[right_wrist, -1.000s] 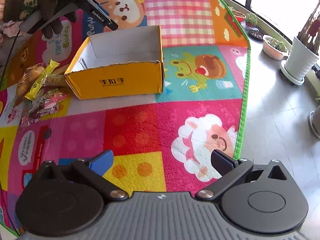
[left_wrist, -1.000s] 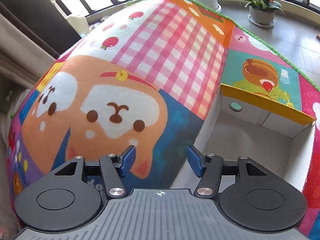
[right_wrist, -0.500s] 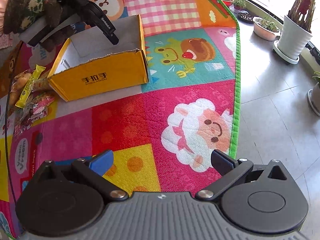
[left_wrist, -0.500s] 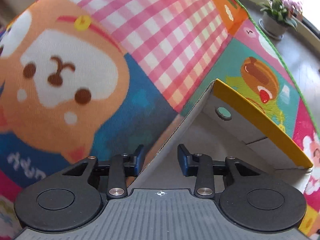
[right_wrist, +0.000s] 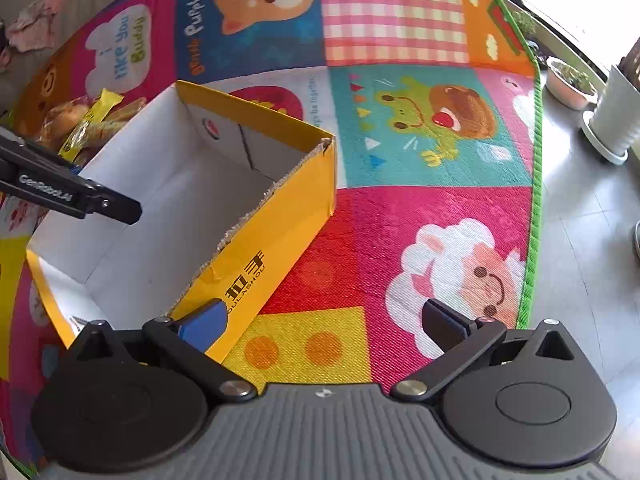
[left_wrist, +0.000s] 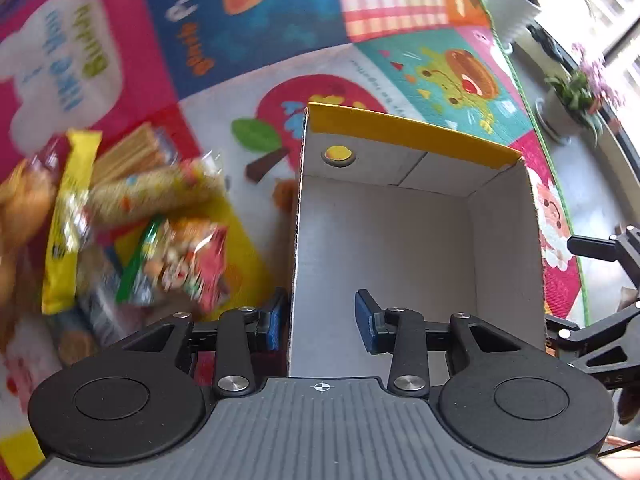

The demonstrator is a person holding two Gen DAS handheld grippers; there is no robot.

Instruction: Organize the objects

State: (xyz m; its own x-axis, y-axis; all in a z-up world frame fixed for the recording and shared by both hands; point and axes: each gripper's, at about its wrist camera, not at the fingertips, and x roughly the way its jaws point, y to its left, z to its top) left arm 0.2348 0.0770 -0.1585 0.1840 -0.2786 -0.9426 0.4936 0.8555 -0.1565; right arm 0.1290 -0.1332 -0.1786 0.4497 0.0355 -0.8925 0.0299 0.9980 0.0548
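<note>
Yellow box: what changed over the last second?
The left gripper came to straddle the side wall of the yellow box, and the box has swung round closer to the right gripper. Right gripper still open and empty; snack packets stay beside the box.

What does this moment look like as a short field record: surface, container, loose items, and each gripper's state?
surface: patterned play mat
container: open yellow cardboard box on the mat, nothing visible inside
loose items: pile of snack packets on the mat beside the box, outside it, blurred
left gripper: fingers straddle one box wall, one finger outside, one inside; gap remains, not clamped
right gripper: wide open, holds nothing, at the box's yellow outer side
background: potted plants on the floor past the mat's edge
</note>
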